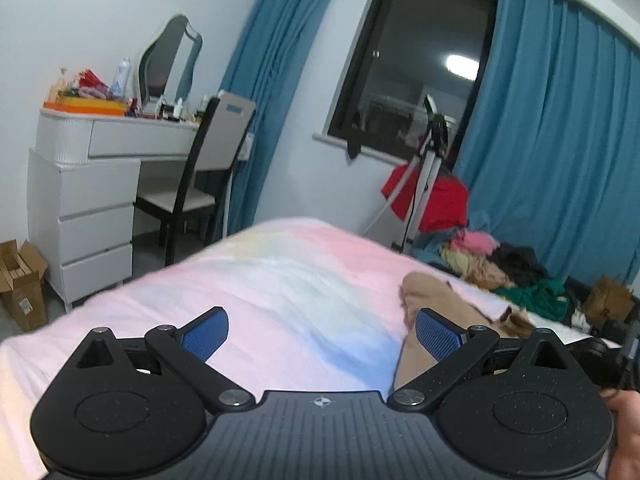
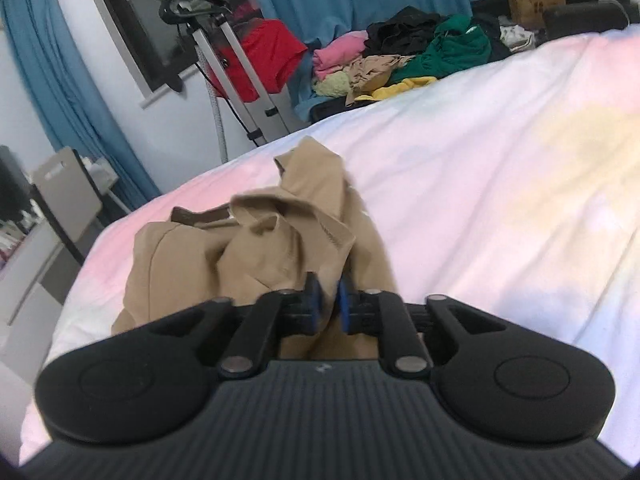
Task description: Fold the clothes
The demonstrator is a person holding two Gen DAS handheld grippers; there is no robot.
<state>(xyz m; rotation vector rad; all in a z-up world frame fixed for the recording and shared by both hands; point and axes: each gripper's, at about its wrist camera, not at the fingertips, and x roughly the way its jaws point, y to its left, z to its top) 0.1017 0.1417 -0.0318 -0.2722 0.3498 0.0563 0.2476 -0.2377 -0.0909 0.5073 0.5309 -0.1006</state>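
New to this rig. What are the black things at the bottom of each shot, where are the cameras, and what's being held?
No robot here: a person carries a two-finger gripper in each hand, and each has a fisheye camera looking forward along its fingers. The black shapes are the grippers' own bodies.

In the left wrist view, the left gripper is open, its blue pads spread apart and empty above a bed with a pastel sheet.

In the right wrist view, the right gripper is shut on a crumpled tan garment that lies on the bed; the same garment shows at the right of the left view.

Beyond the bed lies a pile of unfolded clothes.
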